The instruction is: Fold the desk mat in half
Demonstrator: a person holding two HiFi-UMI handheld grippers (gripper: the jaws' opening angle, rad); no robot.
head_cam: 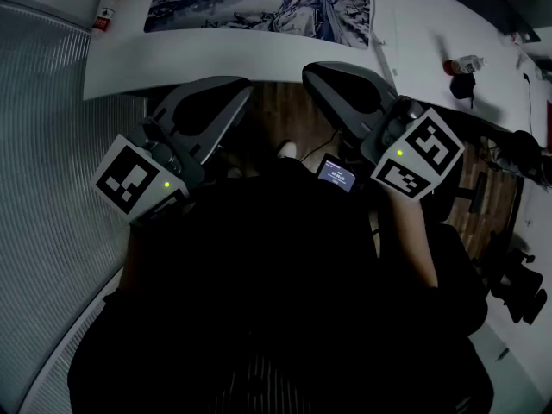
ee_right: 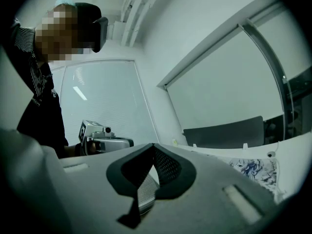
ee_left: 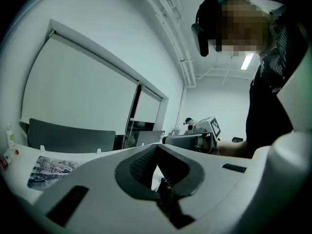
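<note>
The desk mat (head_cam: 259, 3), printed with a blue-grey anime picture, lies flat and unfolded on the white table (head_cam: 216, 59) at the top of the head view. It also shows low at the left in the left gripper view, desk mat (ee_left: 51, 169), and low at the right in the right gripper view, desk mat (ee_right: 256, 168). My left gripper (head_cam: 244, 87) and right gripper (head_cam: 309, 72) are held close to my body, below the table's near edge and short of the mat. Both are shut and empty: left gripper (ee_left: 156, 147) and right gripper (ee_right: 153, 146) have their tips meeting.
A red-capped bottle (head_cam: 104, 15) stands at the table's far left corner. Small dark and white items (head_cam: 464, 64) lie at the table's right. A small lit screen (head_cam: 336, 175) hangs at my waist. A chair base (head_cam: 517, 274) sits on the floor to the right.
</note>
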